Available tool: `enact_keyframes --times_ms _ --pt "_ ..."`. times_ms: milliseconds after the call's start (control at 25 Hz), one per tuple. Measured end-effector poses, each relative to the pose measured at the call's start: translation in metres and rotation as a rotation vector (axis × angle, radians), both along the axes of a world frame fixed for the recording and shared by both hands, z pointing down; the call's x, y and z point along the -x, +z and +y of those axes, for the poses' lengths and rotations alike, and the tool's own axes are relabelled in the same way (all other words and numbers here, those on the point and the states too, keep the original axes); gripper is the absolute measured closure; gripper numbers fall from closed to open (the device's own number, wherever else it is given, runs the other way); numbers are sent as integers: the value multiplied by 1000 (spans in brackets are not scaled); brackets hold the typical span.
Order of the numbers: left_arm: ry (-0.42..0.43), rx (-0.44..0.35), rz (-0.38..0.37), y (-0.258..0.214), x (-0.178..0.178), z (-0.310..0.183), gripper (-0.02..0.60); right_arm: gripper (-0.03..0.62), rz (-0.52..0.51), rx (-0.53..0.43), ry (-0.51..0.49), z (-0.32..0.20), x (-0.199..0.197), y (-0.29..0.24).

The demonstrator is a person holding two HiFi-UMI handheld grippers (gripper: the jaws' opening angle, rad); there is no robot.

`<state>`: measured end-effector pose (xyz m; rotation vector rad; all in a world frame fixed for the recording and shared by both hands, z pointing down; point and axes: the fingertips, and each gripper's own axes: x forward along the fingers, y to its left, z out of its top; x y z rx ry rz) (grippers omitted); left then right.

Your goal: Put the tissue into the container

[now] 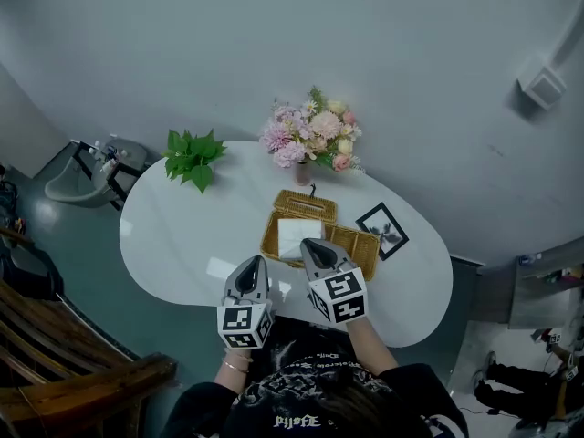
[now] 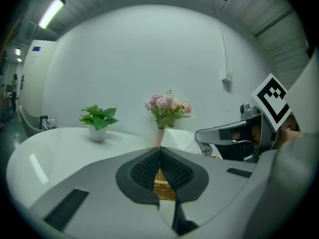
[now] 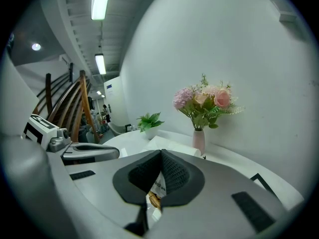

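On the white table [image 1: 173,245], the tissue [image 1: 294,235] lies as a white block inside the woven container [image 1: 358,249], filling its left part, with a woven lid [image 1: 306,206] just behind it. The right gripper [image 1: 309,243] reaches over the container's near rim, and its tips lie over the tissue's right edge in the head view; whether they touch it cannot be told. Its fingers [image 3: 175,176] are pressed together with nothing gripped, and through the small opening beneath them the right gripper view shows a bit of white tissue and woven rim. The left gripper [image 1: 254,264] stands just left of the container, apart from the tissue, which sits ahead and to its right. Its fingers [image 2: 143,171] are likewise closed tip to tip and empty, with only wickerwork seen below them. A flower vase [image 1: 304,170], a potted plant [image 1: 192,156] and a picture frame [image 1: 383,230] stand farther back
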<state>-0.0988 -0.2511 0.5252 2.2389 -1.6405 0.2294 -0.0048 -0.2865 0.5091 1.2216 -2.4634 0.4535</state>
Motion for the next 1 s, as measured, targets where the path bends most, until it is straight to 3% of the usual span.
enact_keyframes --times_ms 1000 --pt "-41 44 -6 18 42 -7 557 571 60 62 40 -23 26 41"
